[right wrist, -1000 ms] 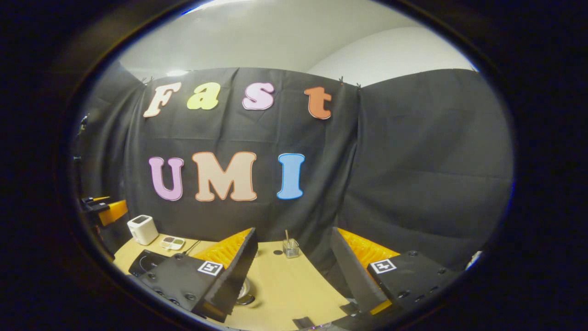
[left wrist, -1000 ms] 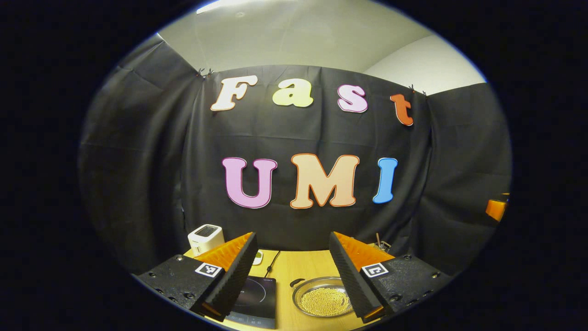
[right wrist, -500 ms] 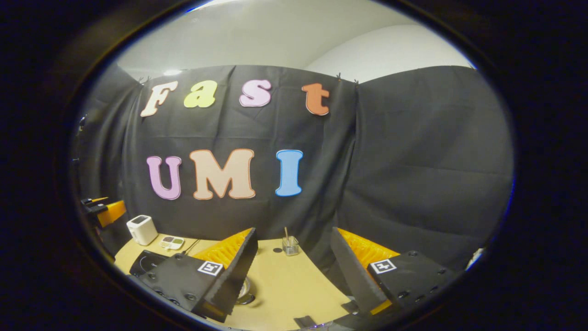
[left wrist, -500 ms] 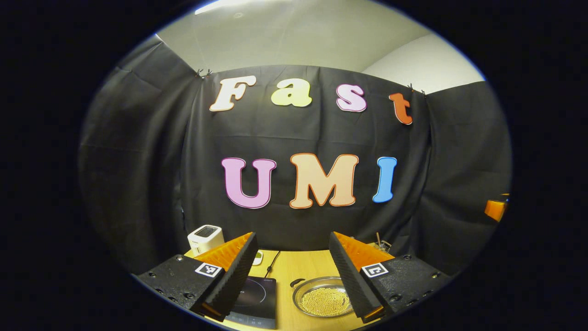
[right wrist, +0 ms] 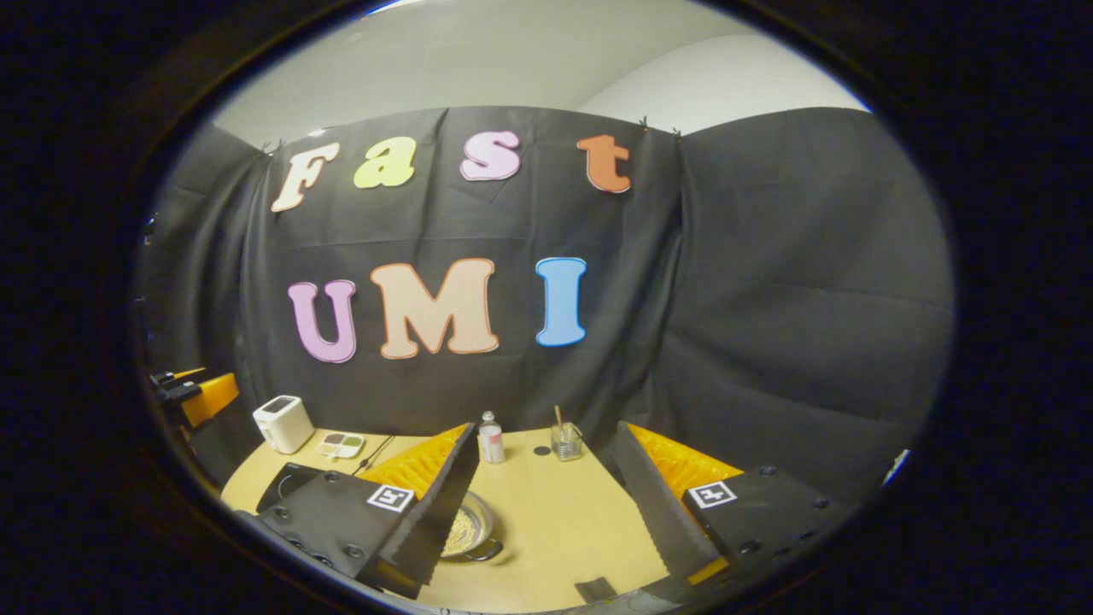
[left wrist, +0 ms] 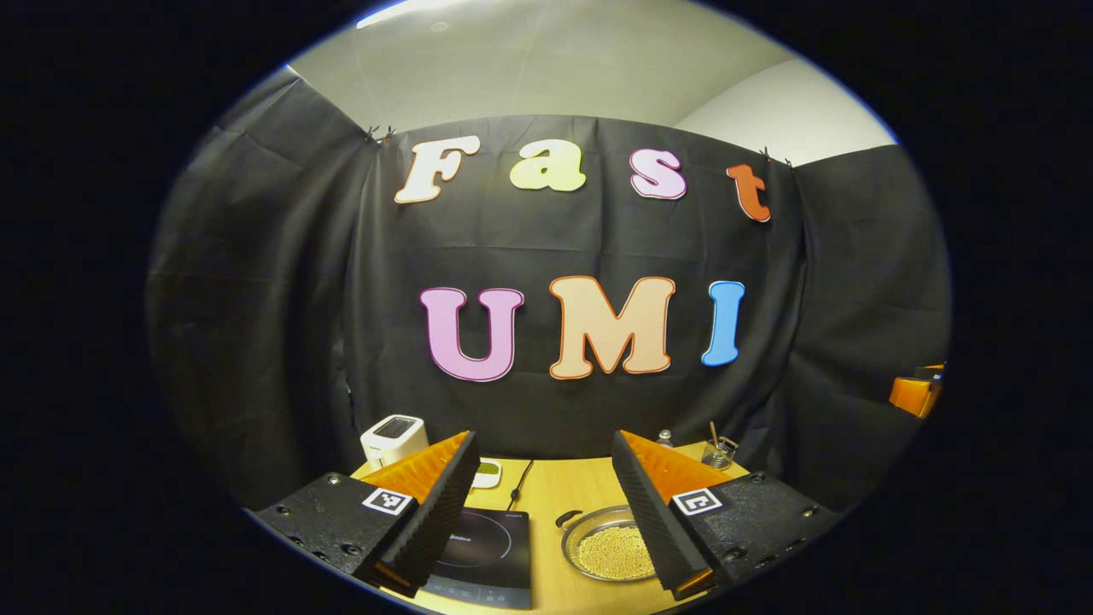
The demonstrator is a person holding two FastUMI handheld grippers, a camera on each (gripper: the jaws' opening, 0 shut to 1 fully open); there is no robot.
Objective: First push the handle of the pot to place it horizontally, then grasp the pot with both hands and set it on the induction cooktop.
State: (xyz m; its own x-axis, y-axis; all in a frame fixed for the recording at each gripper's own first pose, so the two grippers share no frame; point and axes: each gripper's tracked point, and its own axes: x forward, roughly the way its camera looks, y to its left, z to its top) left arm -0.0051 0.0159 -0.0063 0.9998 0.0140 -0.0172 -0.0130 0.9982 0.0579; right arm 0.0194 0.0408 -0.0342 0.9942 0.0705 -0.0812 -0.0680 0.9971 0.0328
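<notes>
A shallow metal pot [left wrist: 608,552] holding small yellow grains sits on the wooden table [left wrist: 555,489], with a dark handle [left wrist: 567,518] at its far-left rim. The black induction cooktop [left wrist: 485,553] lies just left of it. My left gripper [left wrist: 542,440] hangs open above and in front of both, holding nothing. In the right gripper view the pot [right wrist: 471,528] is partly hidden behind my right gripper's left finger, and a handle [right wrist: 488,555] shows at its near side. The cooktop [right wrist: 286,483] lies farther left. My right gripper [right wrist: 544,431] is open and holds nothing.
At the back of the table stand a white box-shaped appliance [right wrist: 284,423], a small white palette [right wrist: 341,444], a small bottle [right wrist: 490,437] and a glass with a stick [right wrist: 565,441]. A cable [left wrist: 517,478] runs back from the cooktop. A dark flat piece [right wrist: 595,589] lies near the front edge.
Both views have tipped downward, so more of the table shows. The bottle has come into sight, and the pot and cooktop sit higher in the views. Both grippers stay open.
</notes>
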